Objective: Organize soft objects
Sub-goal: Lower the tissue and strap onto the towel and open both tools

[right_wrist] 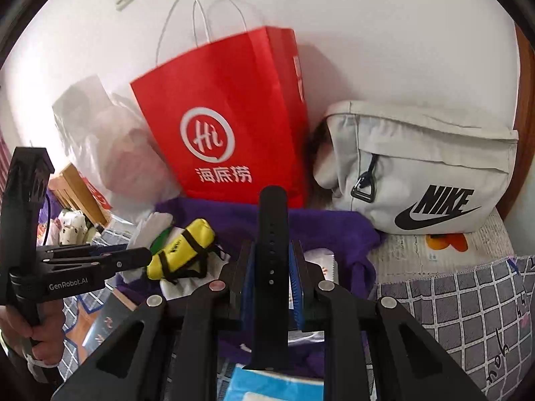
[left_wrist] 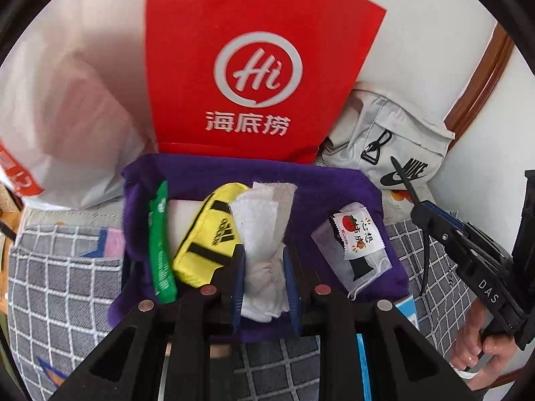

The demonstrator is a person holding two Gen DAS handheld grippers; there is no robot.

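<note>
Left wrist view: left gripper (left_wrist: 264, 280) pinches a white cloth (left_wrist: 264, 234) over the purple bin (left_wrist: 334, 180); right gripper (right_wrist: 271, 280) clamps a black strap (right_wrist: 272, 234); next, I judge, lower and release both inside.

Both tongs matte black w/ blue pads. Left tongs (left_wrist: 264, 277): silver round rivets on linkage arms; "GenRobot.AI" on body in right wrist view. Right tongs (right_wrist: 272, 280): same rivets; "DAS" lettering, thin black cable at right edge of left wrist view.
</note>
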